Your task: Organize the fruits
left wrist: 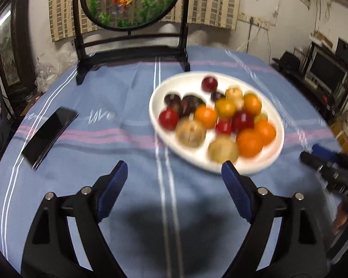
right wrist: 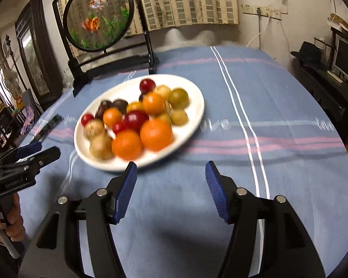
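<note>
A white oval plate (left wrist: 164,125) (right wrist: 192,97) on the blue striped tablecloth holds a pile of mixed fruit: oranges (left wrist: 249,142) (right wrist: 156,134), red plums (left wrist: 168,118) (right wrist: 135,119), dark plums (left wrist: 189,103), and yellow-brown fruits (left wrist: 190,132) (right wrist: 178,98). My left gripper (left wrist: 174,173) is open and empty, just short of the plate's near-left rim. My right gripper (right wrist: 170,173) is open and empty at the plate's near-right rim. Each gripper also shows at the edge of the other's view, the right one (left wrist: 322,159) and the left one (right wrist: 38,153).
A black phone (left wrist: 49,134) lies on the cloth left of the plate. A round goldfish screen on a black stand (left wrist: 132,4) (right wrist: 99,14) stands at the table's far side. Shelves with electronics (left wrist: 324,69) are off the table's right edge.
</note>
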The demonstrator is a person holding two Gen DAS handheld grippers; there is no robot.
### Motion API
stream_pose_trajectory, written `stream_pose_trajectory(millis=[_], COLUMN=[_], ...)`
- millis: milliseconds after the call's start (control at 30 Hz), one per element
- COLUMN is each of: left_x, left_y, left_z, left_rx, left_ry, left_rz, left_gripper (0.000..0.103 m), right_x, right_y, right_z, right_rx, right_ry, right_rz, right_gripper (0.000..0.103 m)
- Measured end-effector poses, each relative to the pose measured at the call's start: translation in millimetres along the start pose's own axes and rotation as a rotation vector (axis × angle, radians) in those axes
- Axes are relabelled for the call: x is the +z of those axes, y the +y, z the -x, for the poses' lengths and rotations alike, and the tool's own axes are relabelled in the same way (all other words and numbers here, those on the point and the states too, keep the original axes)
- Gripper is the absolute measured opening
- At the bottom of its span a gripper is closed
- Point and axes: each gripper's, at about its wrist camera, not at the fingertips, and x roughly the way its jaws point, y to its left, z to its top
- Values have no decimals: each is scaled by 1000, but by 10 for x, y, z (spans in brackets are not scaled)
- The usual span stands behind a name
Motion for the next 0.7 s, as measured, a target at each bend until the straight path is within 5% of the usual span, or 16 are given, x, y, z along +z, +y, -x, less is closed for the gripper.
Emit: stream_pose_trajectory(millis=[333,433,467,700], left_x=[-380,-416,-420,-463], left_y=[74,35,17,-53], left_z=[475,552,563,568], left_rx=[2,10,12,25], left_ry=[-25,-35,-32,-15], left_rz=[16,4,1,-9], left_gripper=[92,95,96,96], right_x=[-408,-480,-497,-565], right_y=[118,144,142,173], right_z=[354,420,444,501], right_rx=[-25,-42,-49,-84], right_ry=[5,1,-5,-8], right_rz=[-23,-21,-20,9], right_gripper=[67,85,99,102])
